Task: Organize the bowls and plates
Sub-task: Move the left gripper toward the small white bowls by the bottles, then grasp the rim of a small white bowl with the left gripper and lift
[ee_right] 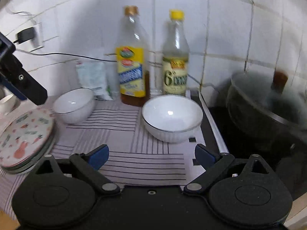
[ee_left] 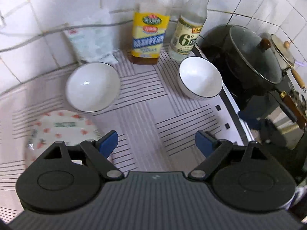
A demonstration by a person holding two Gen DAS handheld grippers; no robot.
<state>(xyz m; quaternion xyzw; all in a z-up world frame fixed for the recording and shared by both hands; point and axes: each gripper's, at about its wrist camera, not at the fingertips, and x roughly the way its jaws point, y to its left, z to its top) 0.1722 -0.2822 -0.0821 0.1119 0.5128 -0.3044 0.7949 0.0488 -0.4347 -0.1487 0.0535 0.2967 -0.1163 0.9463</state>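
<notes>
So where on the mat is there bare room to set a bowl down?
Free: the striped mat between the two bowls and in front of them, right of the plates. Crowded: the back, with bottles and a bag.

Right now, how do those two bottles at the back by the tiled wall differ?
The left bottle has a brownish-gold cap; the right bottle has a bright yellow cap. The left bottle wears a yellow and blue label, the right bottle a pale cream one with a large 6. The left bottle holds only a little amber liquid at its base; the right bottle looks clear throughout. Both are clear, upright, and stand side by side behind the two white bowls.
</notes>
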